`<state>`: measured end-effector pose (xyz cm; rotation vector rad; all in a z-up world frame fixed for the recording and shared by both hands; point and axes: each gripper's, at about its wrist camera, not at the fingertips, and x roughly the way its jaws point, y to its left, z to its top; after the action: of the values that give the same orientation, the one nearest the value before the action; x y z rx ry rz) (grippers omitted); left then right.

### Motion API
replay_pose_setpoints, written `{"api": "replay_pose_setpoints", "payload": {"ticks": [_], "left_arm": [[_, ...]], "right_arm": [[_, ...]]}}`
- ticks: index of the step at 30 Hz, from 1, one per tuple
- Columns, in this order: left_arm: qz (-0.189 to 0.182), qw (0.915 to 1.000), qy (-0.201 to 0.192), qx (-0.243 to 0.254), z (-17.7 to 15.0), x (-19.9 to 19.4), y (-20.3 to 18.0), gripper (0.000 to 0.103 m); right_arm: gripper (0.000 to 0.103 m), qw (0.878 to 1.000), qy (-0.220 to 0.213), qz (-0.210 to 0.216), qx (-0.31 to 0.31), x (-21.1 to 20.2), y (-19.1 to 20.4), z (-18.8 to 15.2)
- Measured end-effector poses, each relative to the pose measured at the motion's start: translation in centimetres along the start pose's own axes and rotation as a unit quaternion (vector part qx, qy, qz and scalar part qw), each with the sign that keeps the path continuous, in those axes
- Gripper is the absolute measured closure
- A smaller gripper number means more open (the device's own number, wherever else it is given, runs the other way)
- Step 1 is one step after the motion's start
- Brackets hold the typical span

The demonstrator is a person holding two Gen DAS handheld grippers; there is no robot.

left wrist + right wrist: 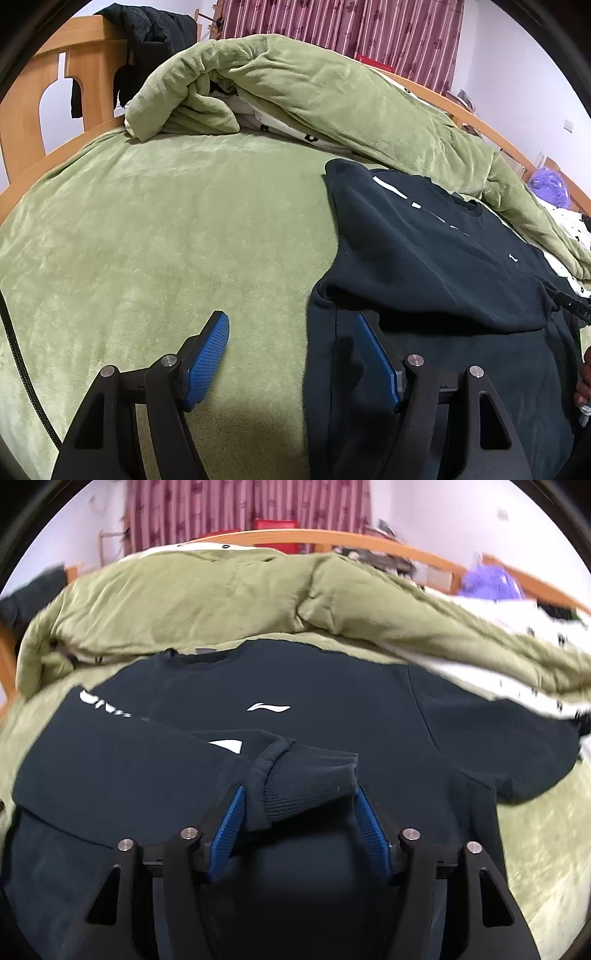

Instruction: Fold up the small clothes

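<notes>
Left tongs gape, straddling the sweatshirt edge. Right tongs spread around its cuff, contact unclear.

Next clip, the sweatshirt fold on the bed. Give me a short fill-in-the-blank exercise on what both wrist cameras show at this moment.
1. The dark sweatshirt lies on a blanket whose colour is ____.
2. Between the pads of the right gripper sits the ribbed ____ of a sleeve.
3. The left gripper has its jaws ____, holding nothing.
4. Behind the bed hangs a striped ____.

Missing words: green; cuff; open; curtain
</notes>
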<state>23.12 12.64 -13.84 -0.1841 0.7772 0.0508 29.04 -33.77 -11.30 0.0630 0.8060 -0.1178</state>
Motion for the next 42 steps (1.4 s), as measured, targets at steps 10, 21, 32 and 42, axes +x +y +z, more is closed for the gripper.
{"api": "replay_pose_setpoints", "payload": {"ticks": [10, 21, 32, 42], "left_arm": [[0.0, 0.9999, -0.005, 0.013, -0.1, 0.1, -0.6, 0.034], [0.001, 0.9998, 0.001, 0.018, -0.4, 0.5, -1.1, 0.034], [0.014, 0.9993, 0.02, 0.027, -0.9, 1.2, -1.3, 0.032], [0.025, 0.998, 0.027, 0.05, -1.5, 1.9, -2.1, 0.025]], "right_arm": [[0.094, 0.999, -0.033, 0.024, -0.014, -0.4, 0.1, 1.0], [0.095, 0.999, 0.01, -0.041, -0.019, 1.4, -1.7, 0.4], [0.055, 0.998, -0.031, -0.052, 0.001, -4.7, -4.6, 3.2], [0.029, 0.994, -0.053, -0.096, 0.022, -9.4, -13.7, 3.5]]}}
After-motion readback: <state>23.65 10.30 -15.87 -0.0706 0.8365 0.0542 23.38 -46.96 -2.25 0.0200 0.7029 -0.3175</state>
